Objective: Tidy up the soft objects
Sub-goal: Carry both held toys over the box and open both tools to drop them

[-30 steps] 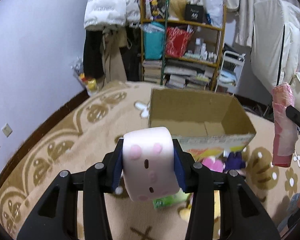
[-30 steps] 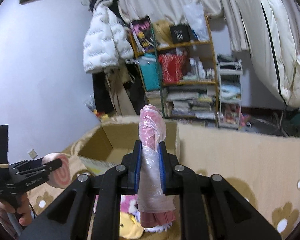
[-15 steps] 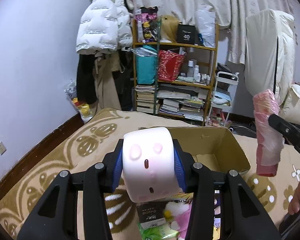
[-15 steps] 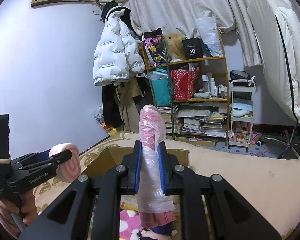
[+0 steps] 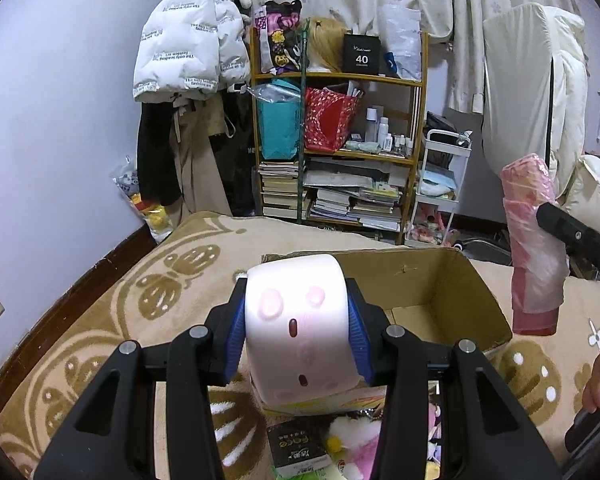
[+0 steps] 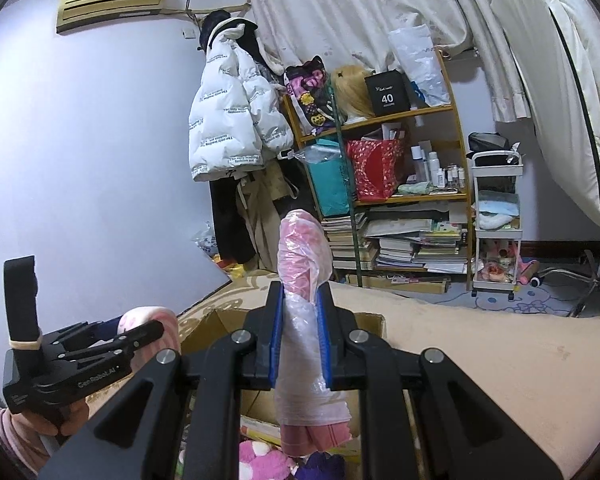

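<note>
The left hand-held gripper [image 5: 296,334] clamps a white plush roll [image 5: 298,328] with pink cheeks above an open cardboard box [image 5: 440,296] on the patterned rug [image 5: 112,320]. The right hand-held gripper [image 6: 300,334] squeezes an upright plastic-wrapped pink bundle [image 6: 304,320] over the same box.

open cardboard box [image 5: 440,280], plush pile [image 5: 352,440] in front

Both wrist views close, probably shelf-facing [image 5: 336,148]
</note>
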